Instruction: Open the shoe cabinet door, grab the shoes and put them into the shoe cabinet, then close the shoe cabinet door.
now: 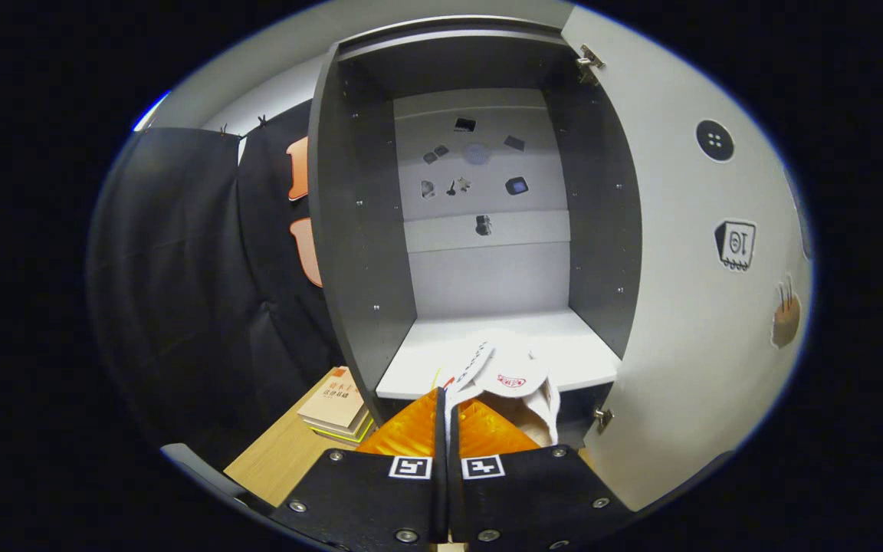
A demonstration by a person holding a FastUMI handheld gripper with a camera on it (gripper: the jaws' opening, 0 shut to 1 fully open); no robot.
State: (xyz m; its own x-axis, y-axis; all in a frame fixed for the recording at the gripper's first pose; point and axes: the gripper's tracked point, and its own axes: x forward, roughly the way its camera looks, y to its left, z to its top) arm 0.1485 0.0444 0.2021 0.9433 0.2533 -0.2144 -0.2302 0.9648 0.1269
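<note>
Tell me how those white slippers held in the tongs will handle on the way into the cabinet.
The white slippers look thin and soft: past the tongs they fan out and one droops, so they are probably floppy. They seem light for their size. Pinched at one edge, they may swing or catch on the shelf lip.

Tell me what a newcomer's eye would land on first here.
First the open cabinet, straight beyond the fingers, its white shelf bare apart from the shoes and its door swung wide to the right. Next the white shoes, pinched in the gripper, whose orange jaws are shut on them at the shelf's front edge. A stack of books lies on the wood beside the cabinet's left wall.
</note>
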